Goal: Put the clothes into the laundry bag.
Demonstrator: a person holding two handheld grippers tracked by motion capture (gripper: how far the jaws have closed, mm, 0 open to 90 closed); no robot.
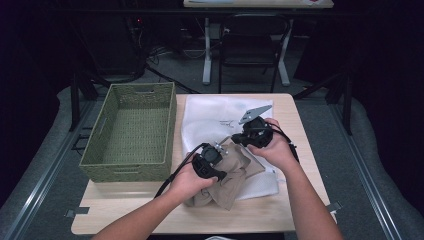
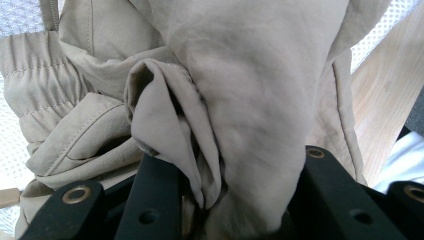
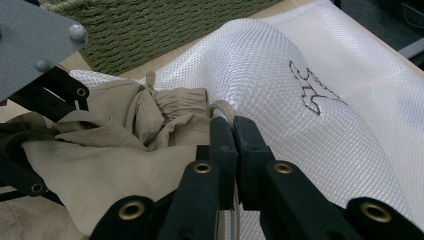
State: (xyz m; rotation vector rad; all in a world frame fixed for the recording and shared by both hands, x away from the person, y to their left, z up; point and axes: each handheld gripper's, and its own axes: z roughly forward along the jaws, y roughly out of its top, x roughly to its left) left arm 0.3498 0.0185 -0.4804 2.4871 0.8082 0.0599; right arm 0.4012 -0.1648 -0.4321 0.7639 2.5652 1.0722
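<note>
At the far left of the table a green woven basket point(image 1: 131, 131) is seen, standing apart from the work. Next, in the high view, the left gripper point(image 1: 216, 151) is found low over a crumpled beige garment point(image 1: 231, 175), and in the left gripper view a thick bunched fold of that garment point(image 2: 240, 115) is clamped between the jaws, which are held partly apart by the bulk of the cloth. Moving right, the white mesh laundry bag point(image 1: 220, 112) is spread flat on the wooden table point(image 1: 260, 215), its long axis running away from the person, with the garment lying at its near end and half inside the mouth. The right gripper point(image 1: 239, 137) is placed just beside the left one, on the bag's side, and in the right gripper view its jaws are pressed almost together on the edge of the mesh bag point(image 3: 300, 100) at the opening, right by a small loop. So the mouth appears to be held up by the right gripper while the garment is carried by the left. The bag's interior lies ahead and to the right of the held cloth, along the bag's length, and the left gripper is the nearer one for pushing it in; the coming move is judged to be a feed forward through the lifted mouth.
</note>
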